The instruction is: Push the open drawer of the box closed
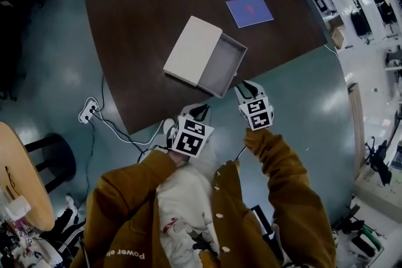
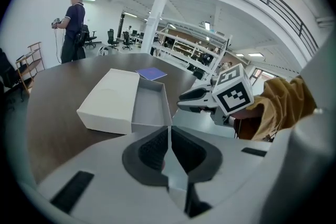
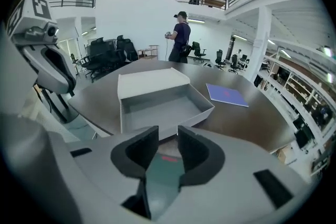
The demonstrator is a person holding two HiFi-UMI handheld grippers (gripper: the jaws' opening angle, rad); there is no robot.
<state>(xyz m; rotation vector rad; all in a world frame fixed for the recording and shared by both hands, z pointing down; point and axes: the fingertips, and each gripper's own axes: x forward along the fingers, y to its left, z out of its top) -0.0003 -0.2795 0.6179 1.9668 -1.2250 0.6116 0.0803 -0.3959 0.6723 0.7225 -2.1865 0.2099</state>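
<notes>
A white box (image 1: pixel 191 49) lies in the middle of the dark table (image 1: pixel 138 22), with its grey drawer (image 1: pixel 223 64) pulled out toward me and empty. My right gripper (image 1: pixel 247 88) hovers at the table's near edge, just off the drawer's front corner; it is open with nothing between the pads. In the right gripper view the drawer (image 3: pixel 163 105) is straight ahead of the right gripper (image 3: pixel 168 141). My left gripper (image 1: pixel 199 112) stays lower and further back, off the table edge, shut and empty. The left gripper view has the box (image 2: pixel 107 99) ahead of the left gripper (image 2: pixel 169 138).
A blue booklet (image 1: pixel 249 10) lies on the table beyond the box. A power strip (image 1: pixel 90 111) and its cable lie on the floor at the left. A round wooden table (image 1: pixel 19 179) and stool (image 1: pixel 53 160) are near left. A person (image 3: pixel 180 36) stands past the far edge.
</notes>
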